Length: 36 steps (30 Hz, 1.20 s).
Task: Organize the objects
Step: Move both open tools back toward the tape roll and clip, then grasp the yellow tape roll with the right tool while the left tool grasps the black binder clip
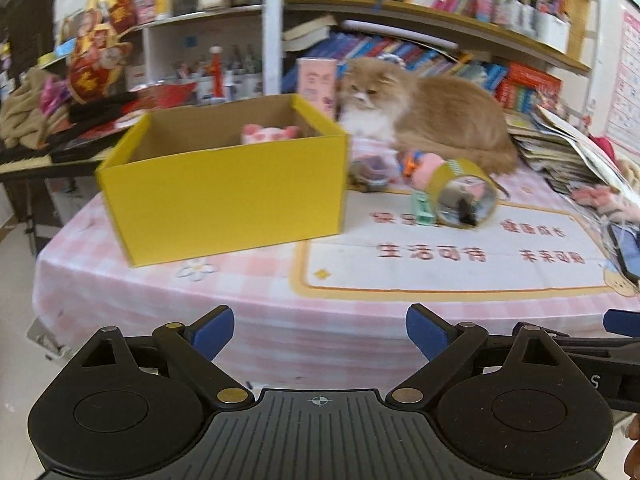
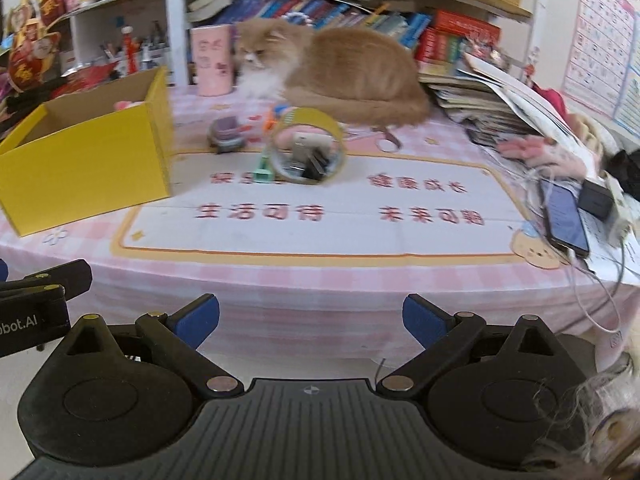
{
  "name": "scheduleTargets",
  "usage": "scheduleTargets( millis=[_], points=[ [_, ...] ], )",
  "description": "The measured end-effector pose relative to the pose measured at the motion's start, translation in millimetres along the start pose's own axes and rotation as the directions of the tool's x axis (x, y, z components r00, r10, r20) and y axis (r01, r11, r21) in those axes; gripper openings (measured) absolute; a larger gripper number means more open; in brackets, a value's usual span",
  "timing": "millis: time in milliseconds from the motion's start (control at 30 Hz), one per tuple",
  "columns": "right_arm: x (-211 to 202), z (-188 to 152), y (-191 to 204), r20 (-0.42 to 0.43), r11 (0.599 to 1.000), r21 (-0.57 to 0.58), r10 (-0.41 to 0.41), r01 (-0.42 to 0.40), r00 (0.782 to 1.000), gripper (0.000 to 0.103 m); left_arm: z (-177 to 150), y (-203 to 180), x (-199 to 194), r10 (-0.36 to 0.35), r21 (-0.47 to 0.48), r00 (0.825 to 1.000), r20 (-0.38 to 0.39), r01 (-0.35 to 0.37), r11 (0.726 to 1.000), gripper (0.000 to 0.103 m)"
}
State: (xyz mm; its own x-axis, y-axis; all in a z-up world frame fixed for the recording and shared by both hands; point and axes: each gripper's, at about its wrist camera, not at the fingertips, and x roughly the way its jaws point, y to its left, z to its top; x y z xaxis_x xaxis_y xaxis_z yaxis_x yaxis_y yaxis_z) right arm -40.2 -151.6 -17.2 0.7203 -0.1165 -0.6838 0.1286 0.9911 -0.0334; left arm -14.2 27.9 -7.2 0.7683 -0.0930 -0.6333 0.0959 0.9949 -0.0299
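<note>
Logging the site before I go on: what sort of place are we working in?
Most likely a lived-in home study or child's room. Crowded bookshelves line the wall, a cat lies on the pink checked tablecloth, and a phone charges beside stacked papers.

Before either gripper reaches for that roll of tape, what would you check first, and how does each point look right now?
1. Left gripper open and empty: ok, jaws wide apart, nothing between them.
2. Right gripper open and empty: ok, same.
3. Yellow box open to receive things: ok, top open, a pink plush toy already inside.
4. Tape roll reachable: ok, it stands on edge on the table mat with open mat in front; small items crowd close beside and behind it.
5. Cat out of the way: not ok, it sits right behind the tape roll.
6. Phone and cables at the right edge safe: cannot tell.
</note>
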Motion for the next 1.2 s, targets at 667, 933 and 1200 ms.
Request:
scheduleTargets(
  millis=[667,933,1200],
  points=[
    [57.8,41.7,-63.5,-0.065,0.999,-0.007,0.051,-0.051,0.997,0.092,34.0,-64.1,57.6,0.0,0.006,0.997,-0.077,0.001,1.0,0.095],
    [101.5,82.2,-70.9,0.003,0.987,-0.082,0.138,-0.138,0.99,0.064,46.5,-70.3,79.5,0.066,-0.058,0.993,-0.095,-0.072,0.996,0.095],
    [158.4,125.6,-63.3,0.043,0.955,-0.213,0.22,-0.206,0.975,0.052,54.2,-75.9,88.1,0.14,-0.09,0.985,-0.1,-0.149,0.985,0.094]
  ],
)
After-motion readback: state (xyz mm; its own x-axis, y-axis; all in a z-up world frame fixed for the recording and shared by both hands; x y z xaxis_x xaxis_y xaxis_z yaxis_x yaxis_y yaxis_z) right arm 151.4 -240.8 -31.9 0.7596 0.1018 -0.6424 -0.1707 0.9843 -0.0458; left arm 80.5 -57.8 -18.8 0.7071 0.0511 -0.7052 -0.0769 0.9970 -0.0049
